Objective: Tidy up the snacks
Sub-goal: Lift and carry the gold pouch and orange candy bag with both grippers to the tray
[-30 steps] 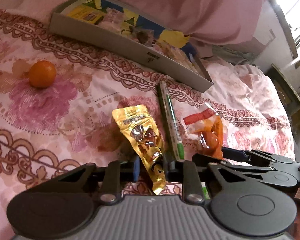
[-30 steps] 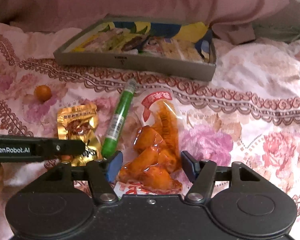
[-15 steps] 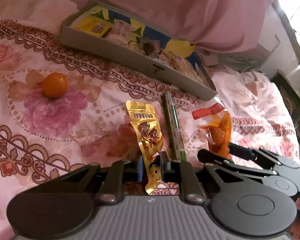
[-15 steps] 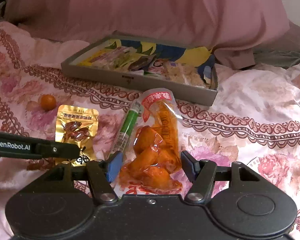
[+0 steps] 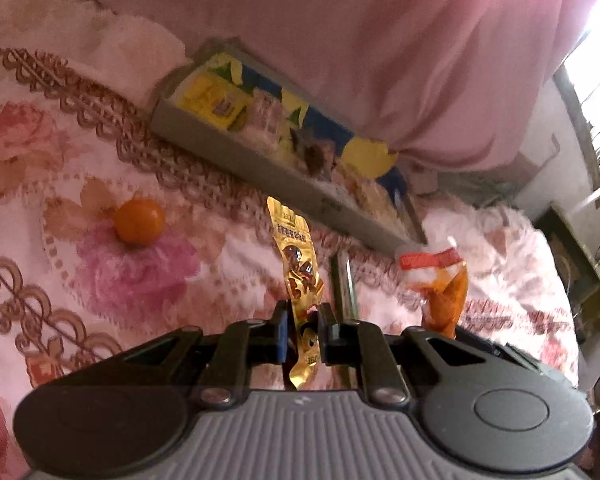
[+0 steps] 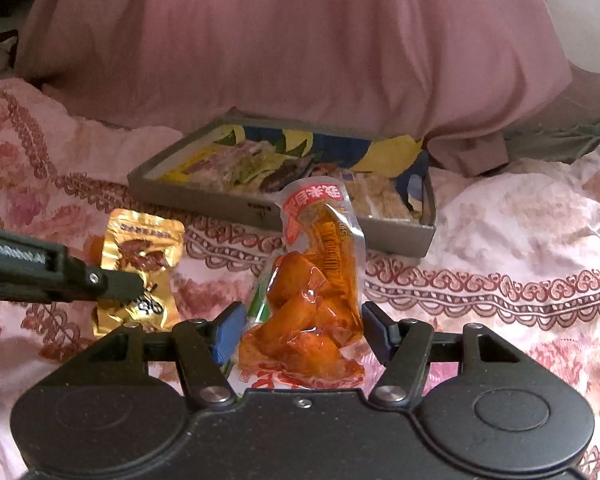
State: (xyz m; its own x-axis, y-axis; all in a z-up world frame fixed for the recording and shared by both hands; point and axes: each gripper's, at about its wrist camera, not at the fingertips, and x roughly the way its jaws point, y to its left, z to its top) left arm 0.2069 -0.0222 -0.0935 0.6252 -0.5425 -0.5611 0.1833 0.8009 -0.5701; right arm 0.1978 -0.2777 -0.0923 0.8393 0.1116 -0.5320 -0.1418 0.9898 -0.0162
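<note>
The left gripper (image 5: 303, 330) is pinched tight on the lower end of the gold packet (image 5: 298, 264), its jaws having just finished closing on the foil; the packet stands up out of the grip, its long axis running away from the tool toward the grey tray (image 5: 260, 168). In the right wrist view the same packet (image 6: 140, 252) hangs off the left tool's fingers, clear of the bedspread (image 6: 500, 240) as far as one can judge.

The right gripper (image 6: 302, 330) holds its jaws moderately wide with the orange packet (image 6: 312, 276) between them — the pads seem to bear on the bag's sides, and the bag rears up off the cloth, so I read it as gripped; its long axis also points straight at the tray (image 6: 396, 236).

What the coming move turns on: the tray lies ahead of both tools, beyond the patterned border of the cloth, already partly full of snacks; each packet needs carrying forward over the near wall and laying down inside. The right hand looks the nearer — its packet's top edge already overlaps the tray's front wall in its own view. A green tube (image 5: 346, 280) and an orange fruit (image 5: 139, 221) lie on the bedspread, not yet dealt with.
</note>
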